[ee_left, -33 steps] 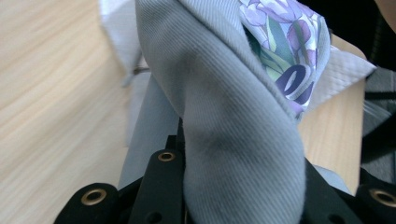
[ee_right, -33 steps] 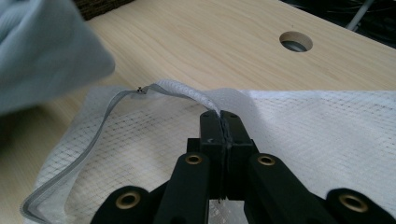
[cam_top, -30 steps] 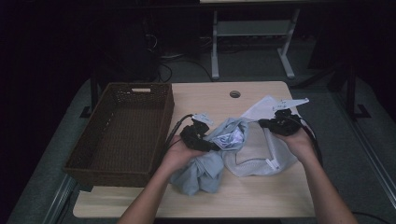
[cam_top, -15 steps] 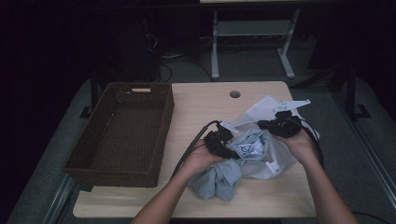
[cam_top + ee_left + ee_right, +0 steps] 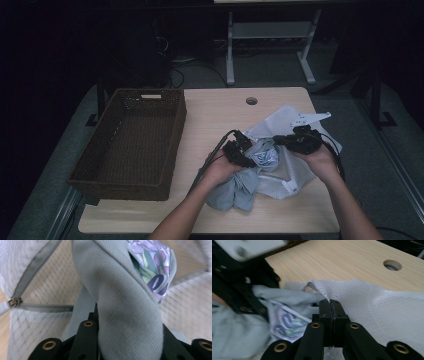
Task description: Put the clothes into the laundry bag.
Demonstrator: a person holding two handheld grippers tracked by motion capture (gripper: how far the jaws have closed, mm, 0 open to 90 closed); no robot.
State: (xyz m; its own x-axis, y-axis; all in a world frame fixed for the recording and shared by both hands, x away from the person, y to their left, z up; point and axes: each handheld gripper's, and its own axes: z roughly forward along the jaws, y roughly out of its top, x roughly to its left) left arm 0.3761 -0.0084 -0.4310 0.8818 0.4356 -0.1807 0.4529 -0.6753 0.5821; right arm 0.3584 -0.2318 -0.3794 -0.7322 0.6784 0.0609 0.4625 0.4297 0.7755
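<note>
A grey garment (image 5: 239, 189) with a purple floral lining (image 5: 150, 267) lies bunched at the table's front. Its upper part is pushed into the mouth of a white mesh bag (image 5: 286, 117). My left gripper (image 5: 244, 152) is shut on a fold of the garment (image 5: 127, 315); its jaws have just been opening slightly, with the cloth still between them. The bag's zipper pull (image 5: 15, 302) lies just left of that fold. My right gripper (image 5: 330, 303) is shut on the bag's rim and holds it raised beside the garment (image 5: 294, 298).
A dark wicker basket (image 5: 176, 125) stands on the left half of the wooden table (image 5: 220, 110). A round cable hole (image 5: 251, 100) sits near the far edge. Beyond the table are a metal stand (image 5: 231, 50) and cables on the floor.
My left hand has carried the garment to the right and down, from beside the bag into its mouth. My right hand has stayed in place on the bag's rim.
</note>
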